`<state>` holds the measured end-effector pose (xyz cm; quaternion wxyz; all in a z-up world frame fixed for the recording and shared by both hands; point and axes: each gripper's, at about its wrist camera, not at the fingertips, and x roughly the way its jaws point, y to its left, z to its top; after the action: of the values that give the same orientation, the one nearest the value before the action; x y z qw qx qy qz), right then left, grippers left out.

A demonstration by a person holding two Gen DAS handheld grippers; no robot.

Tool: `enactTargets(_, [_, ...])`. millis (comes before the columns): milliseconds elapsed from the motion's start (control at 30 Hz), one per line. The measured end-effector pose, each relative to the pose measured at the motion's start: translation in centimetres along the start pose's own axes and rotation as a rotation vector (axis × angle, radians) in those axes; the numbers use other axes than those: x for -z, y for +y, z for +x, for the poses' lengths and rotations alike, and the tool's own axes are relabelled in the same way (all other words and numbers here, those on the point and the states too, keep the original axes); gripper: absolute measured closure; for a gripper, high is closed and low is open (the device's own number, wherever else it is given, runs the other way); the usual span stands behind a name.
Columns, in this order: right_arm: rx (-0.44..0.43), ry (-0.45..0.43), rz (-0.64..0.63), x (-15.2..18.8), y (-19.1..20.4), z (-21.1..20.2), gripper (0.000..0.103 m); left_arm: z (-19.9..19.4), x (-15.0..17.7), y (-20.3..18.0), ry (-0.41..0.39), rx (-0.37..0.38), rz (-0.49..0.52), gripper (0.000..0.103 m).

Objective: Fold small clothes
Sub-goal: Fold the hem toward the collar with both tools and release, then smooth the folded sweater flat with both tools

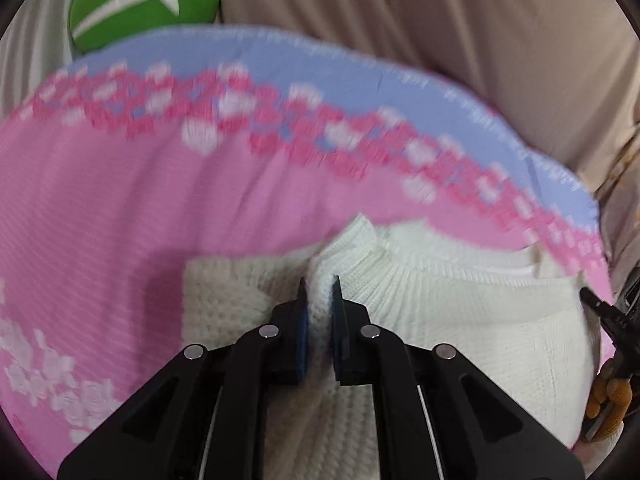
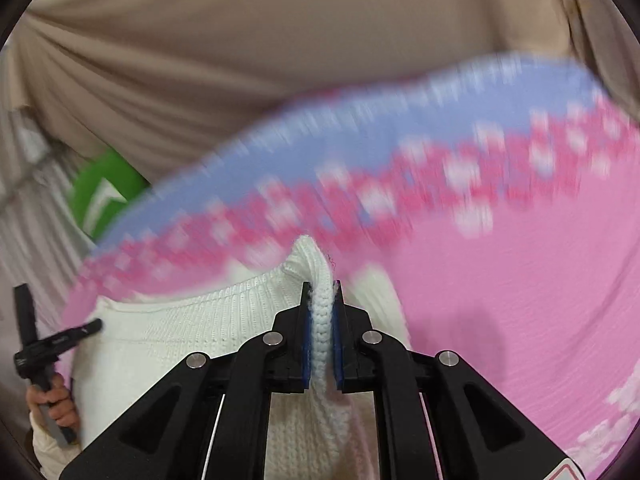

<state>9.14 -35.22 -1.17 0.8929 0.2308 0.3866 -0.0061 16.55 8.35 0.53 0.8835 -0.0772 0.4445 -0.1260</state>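
While both grippers point down at a slant, each one pinches the ribbed edge of a white knit sweater (image 1: 460,320). The left gripper (image 1: 319,312) has its jaws nearly closed, with a fold of the white knit squeezed between the blue pads (image 1: 303,344). The right gripper (image 2: 321,320) does the same, and a thin strip of the ribbed edge stands up between its jaws. The sweater lies on a pink cloth (image 1: 120,220) with white flowers and a pale blue border, which looks blurry. Behind it hangs a tan curtain (image 2: 240,40), and a green cushion (image 1: 140,4) with a white mark peeks out at the back. From the right wrist view, a hand (image 2: 54,404) holds the handle of the other gripper at the far left.
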Motion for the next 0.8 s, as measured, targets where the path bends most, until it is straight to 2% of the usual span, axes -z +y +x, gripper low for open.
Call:
enactTargets(67, [0.014, -0.084, -0.004, -0.4, 0.8, -2.5, 0.093, -0.9, -0.1, -0.5, -0.02, -0.022, 0.017, 0.091])
enactTargets(100, [0.025, -0.129, -0.007, -0.4, 1.3, -3.9, 0.088, -1.7, 0.0, -0.7, -0.041, -0.036, 0.021, 0.091])
enactTargets(133, [0.037, -0.191, -0.025, -0.1, 2.3, -6.0, 0.088, -3.0, 0.2, -1.1, -0.074, -0.06, 0.035, 0.09])
enactTargets(200, [-0.01, -0.248, -0.082, 0.8, 4.8, -8.6, 0.087, -6.3, 0.9, -2.4, -0.15, -0.06, 0.07, 0.089])
enactTargets(233, [-0.059, -0.247, -0.128, 1.8, 6.7, -9.4, 0.087, -8.4, 1.5, -3.4, -0.193, -0.043, 0.096, 0.081])
enactTargets(300, [-0.15, -0.187, -0.232, 4.4, 10.9, -9.2, 0.086, -11.2, 2.8, -5.5, -0.237, 0.018, 0.145, 0.068])
enactTargets(333, [-0.201, -0.131, -0.298, 6.4, 13.3, -8.4, 0.086, -12.0, 3.5, -6.8, -0.236, 0.054, 0.177, 0.067])
enactTargets(433, [-0.333, 0.057, -0.455, 12.4, 19.0, -5.1, 0.085, -11.4, 6.3, -9.8, -0.148, 0.126, 0.257, 0.067])
enactTargets(500, [-0.349, 0.121, -0.509, 15.4, 20.4, -3.8, 0.085, -9.8, 8.0, -10.5, -0.085, 0.119, 0.286, 0.067])
enactTargets(567, [-0.31, 0.154, -0.512, 16.9, 19.4, -3.1, 0.088, -8.1, 9.6, -9.7, -0.026, 0.075, 0.283, 0.067])
enactTargets(600, [-0.295, 0.155, -0.49, 16.9, 18.5, -3.3, 0.093, -7.7, 10.1, -8.6, -0.012, 0.048, 0.274, 0.067])
enactTargets(633, [-0.27, 0.143, -0.443, 16.5, 16.5, -4.0, 0.093, -7.4, 10.6, -7.1, -0.001, 0.009, 0.257, 0.067])
enactTargets(700, [-0.147, 0.086, -0.371, 15.6, 12.3, -5.8, 0.091, -8.0, 11.4, -3.5, 0.012, 0.004, 0.205, 0.067])
enactTargets(733, [-0.063, 0.061, -0.321, 15.2, 9.4, -6.9, 0.091, -8.8, 11.9, -2.1, 0.017, -0.002, 0.18, 0.071])
enactTargets(800, [0.04, 0.04, -0.202, 14.9, 3.8, -8.9, 0.094, -9.8, 12.5, 0.4, 0.016, -0.032, 0.146, 0.082])
